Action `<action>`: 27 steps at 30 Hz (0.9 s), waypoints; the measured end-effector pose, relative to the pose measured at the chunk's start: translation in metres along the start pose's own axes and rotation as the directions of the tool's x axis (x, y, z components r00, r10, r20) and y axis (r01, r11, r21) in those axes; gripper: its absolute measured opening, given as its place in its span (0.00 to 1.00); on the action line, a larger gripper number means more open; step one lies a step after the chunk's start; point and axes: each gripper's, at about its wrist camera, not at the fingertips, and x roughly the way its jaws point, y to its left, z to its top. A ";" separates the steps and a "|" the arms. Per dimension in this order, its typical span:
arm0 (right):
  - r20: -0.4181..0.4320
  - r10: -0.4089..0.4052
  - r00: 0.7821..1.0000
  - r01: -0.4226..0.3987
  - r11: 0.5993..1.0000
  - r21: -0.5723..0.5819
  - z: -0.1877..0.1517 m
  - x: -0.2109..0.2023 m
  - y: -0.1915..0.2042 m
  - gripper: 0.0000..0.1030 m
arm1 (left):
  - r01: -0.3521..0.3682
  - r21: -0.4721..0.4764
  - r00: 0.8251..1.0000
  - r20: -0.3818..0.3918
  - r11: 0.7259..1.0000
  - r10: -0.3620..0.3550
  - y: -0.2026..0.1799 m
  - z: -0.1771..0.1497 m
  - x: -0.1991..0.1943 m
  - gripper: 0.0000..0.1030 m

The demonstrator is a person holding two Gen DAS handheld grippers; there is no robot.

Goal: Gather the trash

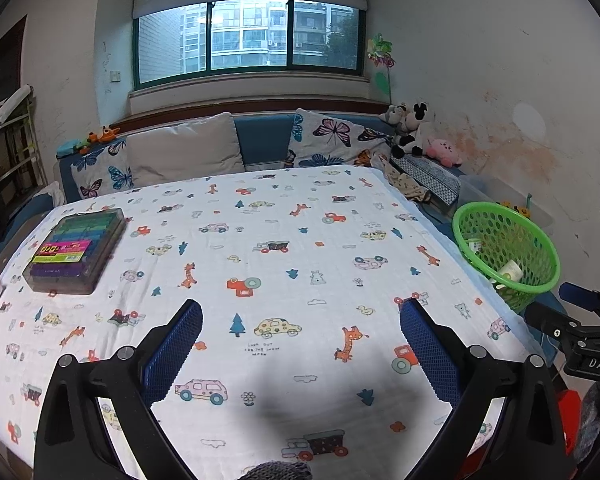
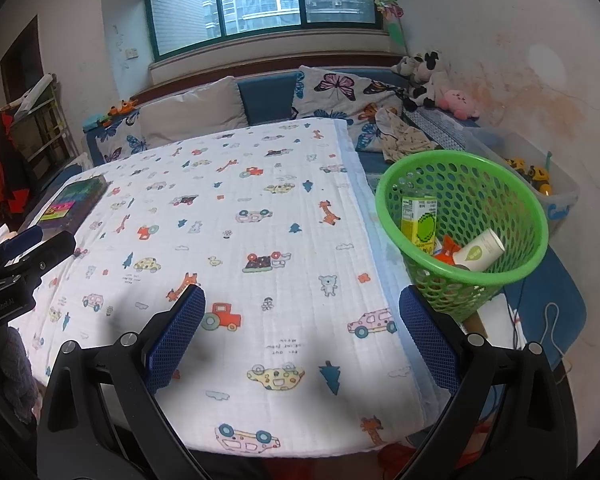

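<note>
The tablecloth [image 1: 300,240] is white, printed with orange giraffes, red tractors, yellow and pink cars and blue trees. By the table's right edge the perforated basket [image 2: 464,216] is bright green, holding a yellow-green carton [image 2: 418,220], a white tube [image 2: 482,250] and an orange scrap [image 2: 448,250]. Near the left edge, a smoky clear case [image 1: 76,252] shows green-to-purple rows. Gripper pads [image 1: 176,352] are blue.

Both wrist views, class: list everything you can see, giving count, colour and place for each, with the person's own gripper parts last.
Patterned white cotton tablecloth: one, covers the table.
Clear plastic case of coloured blocks: one, multicoloured, table's far left.
Green perforated plastic basket: one, off the table's right edge.
Green-and-yellow drink carton: one, inside basket.
White paper cup with green leaf: one, inside basket.
Orange wrapper: one, inside basket.
Butterfly-print cushions: several, sofa behind.
Plush toys: several, sofa's right end.
Left gripper: blue fingers open, empty.
Right gripper: blue fingers open, empty.
</note>
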 end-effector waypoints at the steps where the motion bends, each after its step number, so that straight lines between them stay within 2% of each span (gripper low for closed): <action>1: 0.000 0.000 1.000 0.000 1.000 0.000 0.000 0.000 0.000 0.94 | -0.002 -0.003 1.000 0.000 1.000 0.002 0.000 0.000 0.000 0.93; 27: -0.013 0.024 1.000 -0.024 1.000 -0.005 -0.002 0.009 0.004 0.95 | -0.050 -0.066 0.999 -0.012 0.997 0.049 0.018 -0.003 0.004 0.93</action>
